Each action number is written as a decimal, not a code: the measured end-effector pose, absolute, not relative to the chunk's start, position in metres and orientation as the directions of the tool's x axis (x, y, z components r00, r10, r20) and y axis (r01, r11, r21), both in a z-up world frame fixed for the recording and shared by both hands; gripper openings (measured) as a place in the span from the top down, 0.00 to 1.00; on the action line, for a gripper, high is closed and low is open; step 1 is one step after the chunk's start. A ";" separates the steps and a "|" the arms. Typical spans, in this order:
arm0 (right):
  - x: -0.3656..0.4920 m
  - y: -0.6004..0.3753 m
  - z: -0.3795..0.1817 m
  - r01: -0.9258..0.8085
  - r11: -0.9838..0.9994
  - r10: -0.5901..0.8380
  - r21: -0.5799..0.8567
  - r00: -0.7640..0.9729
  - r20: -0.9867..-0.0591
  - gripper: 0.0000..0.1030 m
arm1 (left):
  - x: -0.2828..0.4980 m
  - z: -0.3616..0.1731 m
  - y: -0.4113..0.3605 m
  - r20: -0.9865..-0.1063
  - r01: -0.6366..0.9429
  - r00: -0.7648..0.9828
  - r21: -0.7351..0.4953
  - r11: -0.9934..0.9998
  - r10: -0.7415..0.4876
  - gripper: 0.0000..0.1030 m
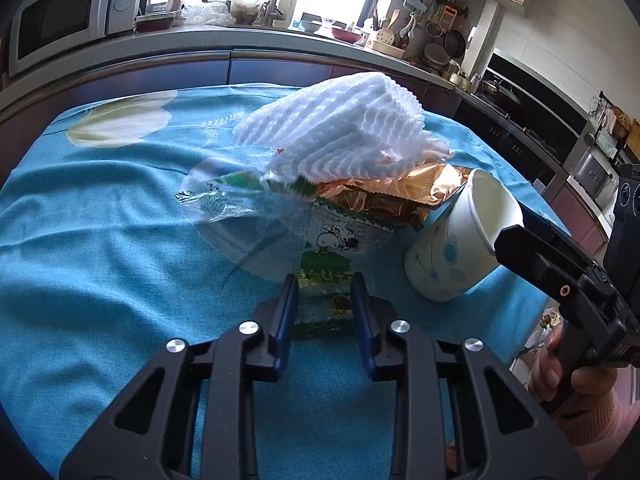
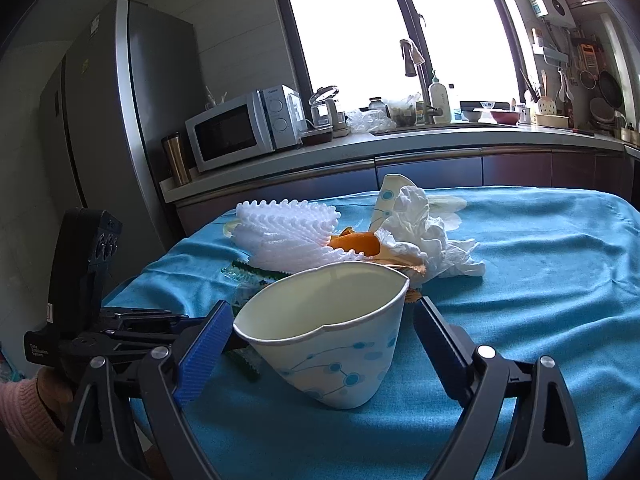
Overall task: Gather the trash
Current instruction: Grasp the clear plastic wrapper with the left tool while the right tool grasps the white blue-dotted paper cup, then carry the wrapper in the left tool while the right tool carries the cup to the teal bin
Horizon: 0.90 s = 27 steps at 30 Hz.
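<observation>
A trash pile lies on the blue tablecloth (image 1: 100, 248). My left gripper (image 1: 325, 284) has its fingers closed in on the near edge of a clear green-printed snack wrapper (image 1: 332, 248). White foam fruit netting (image 1: 344, 128) and a gold foil wrapper (image 1: 400, 192) rest on top of that wrapper. A crushed white paper cup (image 2: 332, 340) with blue dots lies between the wide-open fingers of my right gripper (image 2: 320, 308), untouched; it also shows in the left wrist view (image 1: 460, 240). Orange peel (image 2: 356, 242), crumpled tissue (image 2: 424, 232) and a second crushed cup (image 2: 390, 196) lie behind.
The table (image 2: 540, 280) stands before a kitchen counter (image 2: 400, 144) with a microwave (image 2: 240, 128), sink tap and dishes. A fridge (image 2: 132, 120) stands at the left. A stove (image 1: 532, 120) runs along the right.
</observation>
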State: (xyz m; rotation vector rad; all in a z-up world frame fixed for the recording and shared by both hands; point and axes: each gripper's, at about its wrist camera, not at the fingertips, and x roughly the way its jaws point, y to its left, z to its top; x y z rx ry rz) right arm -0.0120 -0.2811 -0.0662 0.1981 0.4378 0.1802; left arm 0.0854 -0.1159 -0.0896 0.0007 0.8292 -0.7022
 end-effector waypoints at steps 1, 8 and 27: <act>-0.012 -0.281 -0.066 -0.130 0.965 0.215 0.229 0.891 -0.399 0.19 | 0.086 -0.089 -0.115 -0.672 0.572 0.464 -0.269 0.775 -0.576 0.83; -0.013 -0.282 -0.061 -0.152 0.957 0.246 0.249 0.879 -0.410 0.65 | 0.075 -0.083 -0.097 -0.651 0.588 0.450 -0.300 0.751 -0.612 0.93; -0.016 -0.234 -0.023 -0.322 0.907 0.408 0.271 0.832 -0.377 0.98 | 0.038 -0.053 0.015 -0.551 0.501 0.559 -0.371 0.782 -0.620 0.95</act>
